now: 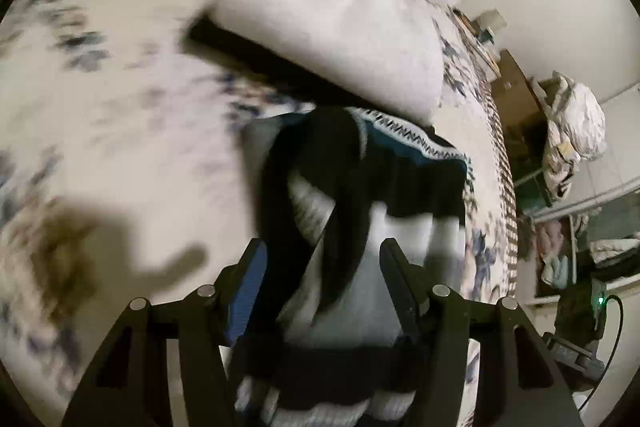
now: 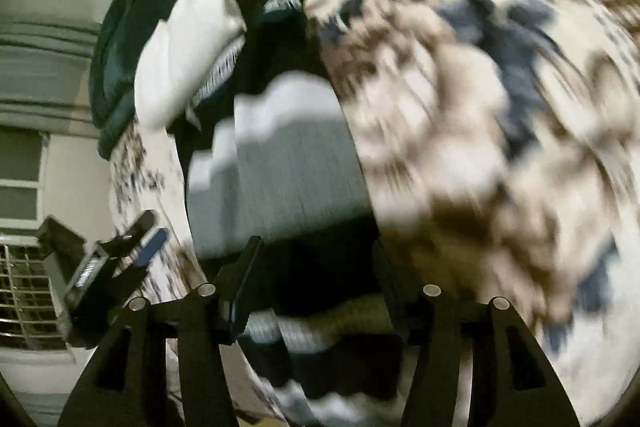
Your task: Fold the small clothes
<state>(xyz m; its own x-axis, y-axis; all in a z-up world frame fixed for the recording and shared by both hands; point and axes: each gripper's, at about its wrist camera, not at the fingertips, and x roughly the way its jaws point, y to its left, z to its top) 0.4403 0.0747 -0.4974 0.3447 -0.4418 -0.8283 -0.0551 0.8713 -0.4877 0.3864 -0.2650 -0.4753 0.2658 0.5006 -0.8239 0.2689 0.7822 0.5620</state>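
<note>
Two grippers bear on one black, white and grey knitted garment (image 1: 340, 267), which lies on the floral-print bedspread (image 1: 120, 127). Left gripper (image 1: 322, 263) and right gripper (image 2: 316, 259): jaws part-open, garment between them; grip cannot be confirmed through blur. White pillow (image 1: 332, 31) at 12 o'clock.

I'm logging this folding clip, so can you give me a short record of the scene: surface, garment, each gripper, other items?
surface: bed with floral bedspread
garment: black, white and grey knit garment, partly bunched
left gripper: fingers on either side of the garment, grip unclear from blur
right gripper: fingers on either side of the garment, grip unclear
other items: white pillow, dark green cloth
</note>
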